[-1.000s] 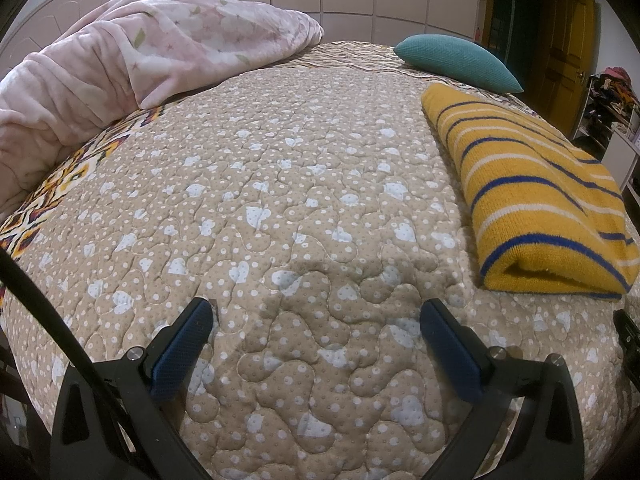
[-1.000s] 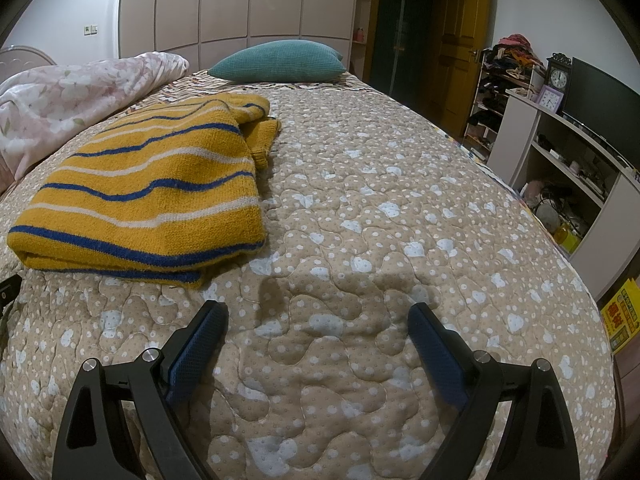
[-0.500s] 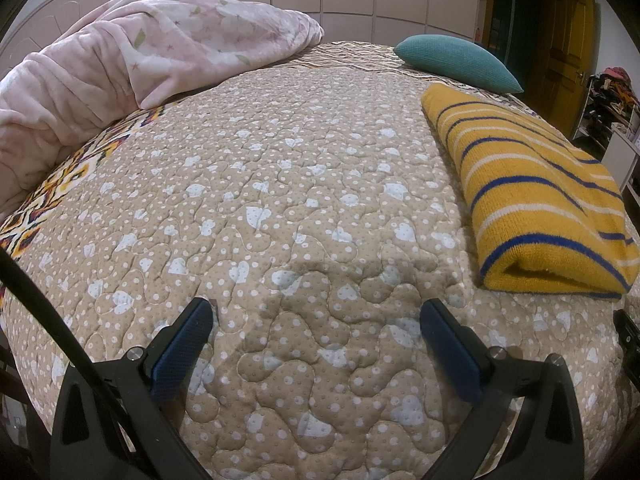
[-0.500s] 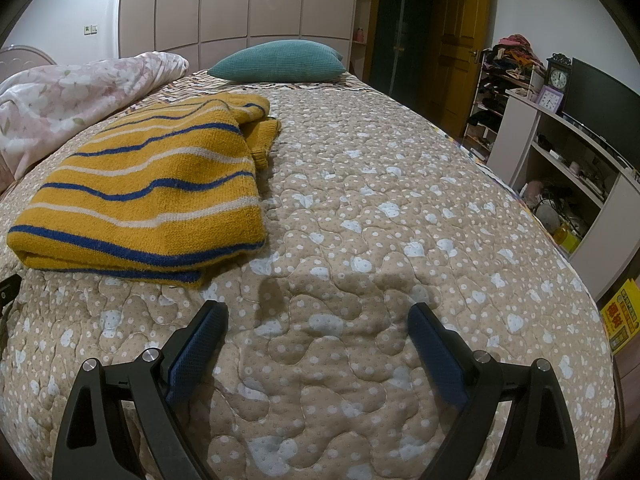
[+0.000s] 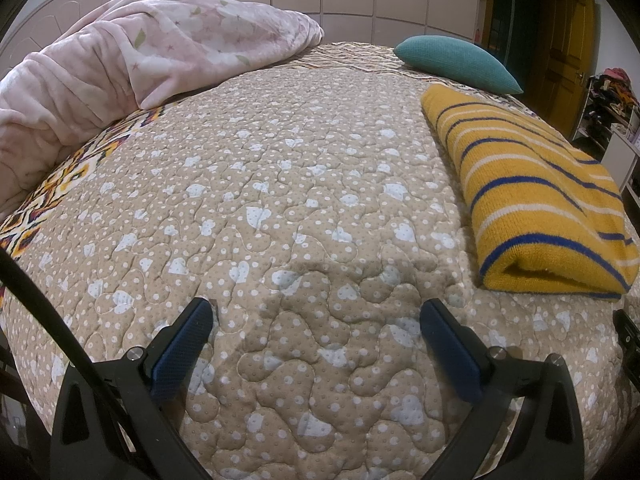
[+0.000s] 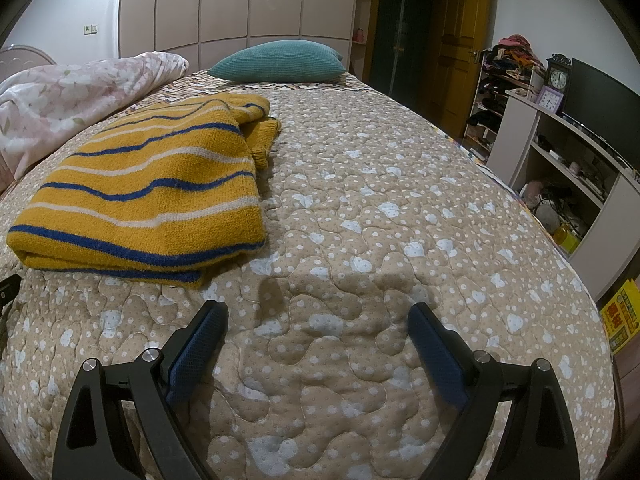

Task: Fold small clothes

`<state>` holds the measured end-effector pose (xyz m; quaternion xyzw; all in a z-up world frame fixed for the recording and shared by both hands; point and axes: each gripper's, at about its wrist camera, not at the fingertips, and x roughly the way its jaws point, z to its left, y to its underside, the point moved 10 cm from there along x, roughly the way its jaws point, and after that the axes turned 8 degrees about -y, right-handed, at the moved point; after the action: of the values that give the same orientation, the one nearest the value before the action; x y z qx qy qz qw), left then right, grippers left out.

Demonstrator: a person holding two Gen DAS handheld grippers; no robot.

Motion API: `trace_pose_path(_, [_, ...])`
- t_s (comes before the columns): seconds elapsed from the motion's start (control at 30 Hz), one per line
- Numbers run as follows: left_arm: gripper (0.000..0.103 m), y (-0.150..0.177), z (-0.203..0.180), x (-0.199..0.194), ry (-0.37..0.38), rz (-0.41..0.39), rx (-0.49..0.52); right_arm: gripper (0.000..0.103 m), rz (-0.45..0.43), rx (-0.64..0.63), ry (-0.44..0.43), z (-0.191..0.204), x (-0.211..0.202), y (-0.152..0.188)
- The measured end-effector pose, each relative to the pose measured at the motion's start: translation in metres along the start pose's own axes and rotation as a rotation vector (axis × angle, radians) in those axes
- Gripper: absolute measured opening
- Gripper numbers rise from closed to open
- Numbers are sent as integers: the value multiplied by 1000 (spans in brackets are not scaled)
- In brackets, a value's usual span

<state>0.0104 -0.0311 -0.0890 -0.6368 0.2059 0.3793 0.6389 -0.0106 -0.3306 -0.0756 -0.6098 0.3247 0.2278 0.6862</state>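
Folded sweater on the bed, both grippers empty.
We see the left gripper (image 5: 316, 320) and right gripper (image 6: 318, 326) spread wide over the quilt (image 5: 280, 184), holding nothing; the folded yellow striped sweater (image 6: 156, 188) lies between them, with the teal pillow (image 6: 276, 60) beyond it.

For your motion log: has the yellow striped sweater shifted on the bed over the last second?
No. The sweater keeps the same place against the teal pillow and the quilt's pattern.
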Motion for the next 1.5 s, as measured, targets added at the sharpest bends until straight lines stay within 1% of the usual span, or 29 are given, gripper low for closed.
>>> trace_pose_path(0.6, [103,2,0,-1,-2,-1,-2,96,0,-1,2,0,0,0])
trace_pose_path(1.23, [103,3,0,-1,-2,-3,-2,96,-4,-7,18,-12,1,-3])
trace_pose_path(1.5, [103,3,0,-1,-2,-4,-2,96,-4,-7,17,-9,1,-2])
